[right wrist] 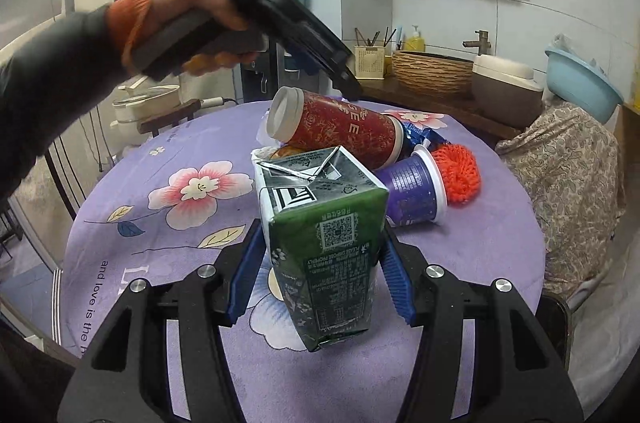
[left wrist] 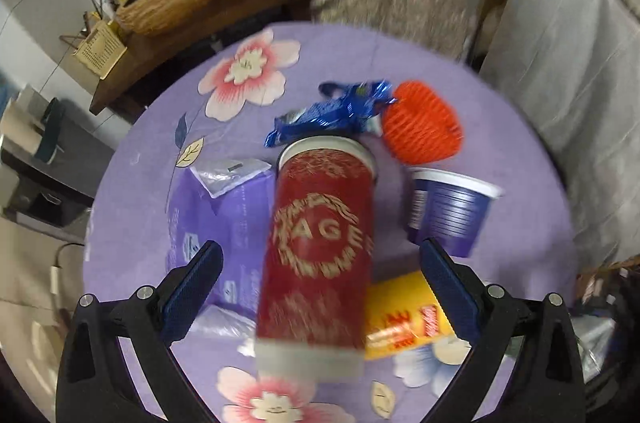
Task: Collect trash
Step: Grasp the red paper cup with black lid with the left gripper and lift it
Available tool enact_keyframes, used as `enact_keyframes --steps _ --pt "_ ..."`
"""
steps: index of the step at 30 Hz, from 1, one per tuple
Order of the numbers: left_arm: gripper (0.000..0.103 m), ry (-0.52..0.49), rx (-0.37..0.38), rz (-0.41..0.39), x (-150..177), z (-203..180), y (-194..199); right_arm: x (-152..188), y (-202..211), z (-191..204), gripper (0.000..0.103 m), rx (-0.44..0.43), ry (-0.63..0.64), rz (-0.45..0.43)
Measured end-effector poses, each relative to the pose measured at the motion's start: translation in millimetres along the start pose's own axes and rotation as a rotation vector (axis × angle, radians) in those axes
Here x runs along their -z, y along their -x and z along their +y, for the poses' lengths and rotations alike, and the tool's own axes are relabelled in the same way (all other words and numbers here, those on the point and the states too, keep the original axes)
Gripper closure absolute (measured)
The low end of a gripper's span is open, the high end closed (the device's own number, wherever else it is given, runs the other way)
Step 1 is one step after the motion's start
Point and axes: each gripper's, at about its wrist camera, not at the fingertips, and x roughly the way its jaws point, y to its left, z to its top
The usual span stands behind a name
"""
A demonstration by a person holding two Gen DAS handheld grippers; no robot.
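Reference landmark: the red cylindrical cup [left wrist: 320, 247], lying on its side at the middle of the round table [left wrist: 132, 207] under its purple floral cloth.

Left of the red cup, touching or nearly touching it: a flat purple plastic pack [left wrist: 218, 219], untouched.

Over the red cup: the left gripper [left wrist: 320, 263], pointed steeply down. Its blue-padded fingers [left wrist: 192, 287] stand wide apart, one on each side of the cup, with a clear gap to either wall. Nothing is held. This view is blurred.

Beyond the red cup's far end: a crumpled blue foil wrapper [left wrist: 332, 111]. Right of that, an orange mesh ball [left wrist: 420, 127].

Right of the red cup, just beside it: a purple tub [left wrist: 448, 207] tipped on its side. Below that, partly under the red cup, a yellow packet [left wrist: 404, 319].

In the right wrist view, nearer the camera than the red cup: a green and black drink carton [right wrist: 324, 247], crushed at the top. The right gripper [right wrist: 320, 275] has its pads pressed on both sides of the carton, about half closed. Whether the carton is lifted clear of the cloth cannot be told.

Assessment: early stage. One item is secured, the red cup appears next, and five more pieces remain on the table. No bin or bag is identifiable in either view.
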Motion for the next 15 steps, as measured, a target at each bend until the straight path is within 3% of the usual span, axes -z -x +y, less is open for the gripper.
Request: enact_keyframes --steps 5,8,13,15 --pt "0.006 -0.204 -0.141 0.178 -30.3 -31.4 -55.9 6.5 -1.9 -3.4 0.047 0.001 -0.036 0.008" --pt "0.006 -0.265 -0.219 0.294 -39.4 -40.0 -87.9 9.6 -2.9 -3.2 0.047 0.002 -0.045 0.015" --pt "0.005 -0.274 -0.172 0.369 -55.8 -44.6 -105.4 12.4 -2.6 -0.4 0.047 0.005 -0.034 0.007" --pt "0.005 -0.264 -0.189 0.378 -61.2 -41.9 -106.3 13.0 -2.7 -1.2 0.047 0.003 -0.039 0.004"
